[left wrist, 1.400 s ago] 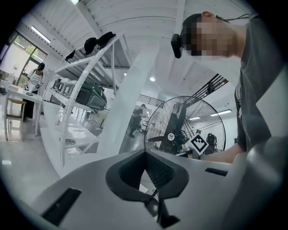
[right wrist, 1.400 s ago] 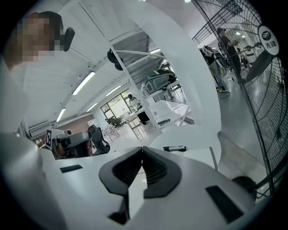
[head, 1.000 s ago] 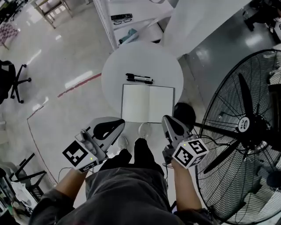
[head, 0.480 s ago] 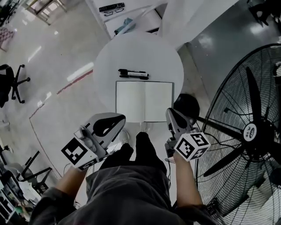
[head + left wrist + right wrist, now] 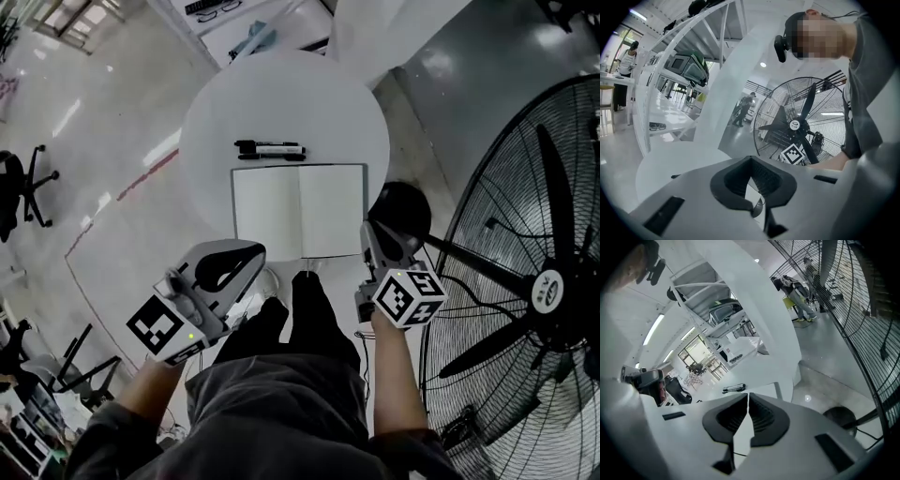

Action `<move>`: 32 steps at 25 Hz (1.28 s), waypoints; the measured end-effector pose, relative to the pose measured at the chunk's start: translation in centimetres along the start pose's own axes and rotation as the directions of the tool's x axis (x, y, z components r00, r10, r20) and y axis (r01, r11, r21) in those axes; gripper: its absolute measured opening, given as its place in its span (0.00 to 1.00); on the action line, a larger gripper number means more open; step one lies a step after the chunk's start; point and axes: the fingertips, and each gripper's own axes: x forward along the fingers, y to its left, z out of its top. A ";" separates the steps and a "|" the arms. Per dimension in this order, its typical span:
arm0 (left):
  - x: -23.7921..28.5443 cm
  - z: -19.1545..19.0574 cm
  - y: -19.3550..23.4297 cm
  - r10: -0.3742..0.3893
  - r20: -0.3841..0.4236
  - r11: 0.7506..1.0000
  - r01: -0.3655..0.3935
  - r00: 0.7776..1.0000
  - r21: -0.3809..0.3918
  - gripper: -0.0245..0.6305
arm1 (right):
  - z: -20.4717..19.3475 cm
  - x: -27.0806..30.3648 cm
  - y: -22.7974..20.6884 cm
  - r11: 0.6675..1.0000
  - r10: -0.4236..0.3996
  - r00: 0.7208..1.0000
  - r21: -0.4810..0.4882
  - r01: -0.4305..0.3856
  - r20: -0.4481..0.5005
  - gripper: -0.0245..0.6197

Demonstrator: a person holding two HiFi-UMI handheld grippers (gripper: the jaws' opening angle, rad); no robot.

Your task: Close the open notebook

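The open notebook (image 5: 298, 211) lies flat on the round white table (image 5: 216, 103), blank pages up; in the right gripper view its right page (image 5: 764, 389) shows just past the jaws. My right gripper (image 5: 371, 232) hangs by the notebook's near right corner, jaws shut and empty (image 5: 748, 397). My left gripper (image 5: 246, 255) hovers at the table's near left rim, short of the notebook, also shut with nothing held (image 5: 750, 160).
Two black markers (image 5: 270, 148) lie side by side beyond the notebook (image 5: 734, 388). A big floor fan (image 5: 534, 262) stands right of the table, its black base (image 5: 401, 211) close to my right gripper. White shelving (image 5: 234, 14) is behind.
Both grippers have dropped and moved forward toward the table. The right one now sits beside the notebook's near right corner. Jaws stay shut.
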 end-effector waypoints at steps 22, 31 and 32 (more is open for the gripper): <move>4.3 -6.1 1.0 -0.049 -0.099 0.995 0.041 0.994 -0.088 0.05 | -5.7 2.4 -6.9 0.997 -0.067 0.992 0.036 0.071 -0.107 0.22; 4.9 -8.6 0.7 -0.056 -0.155 0.990 0.034 0.986 -0.137 0.05 | -8.5 3.4 -8.3 0.992 -0.005 0.986 0.121 0.025 -0.164 0.31; 5.0 -8.7 0.7 -0.053 -0.155 0.990 0.031 0.987 -0.140 0.05 | -8.8 3.6 -8.4 0.990 0.007 0.986 0.139 0.016 -0.167 0.31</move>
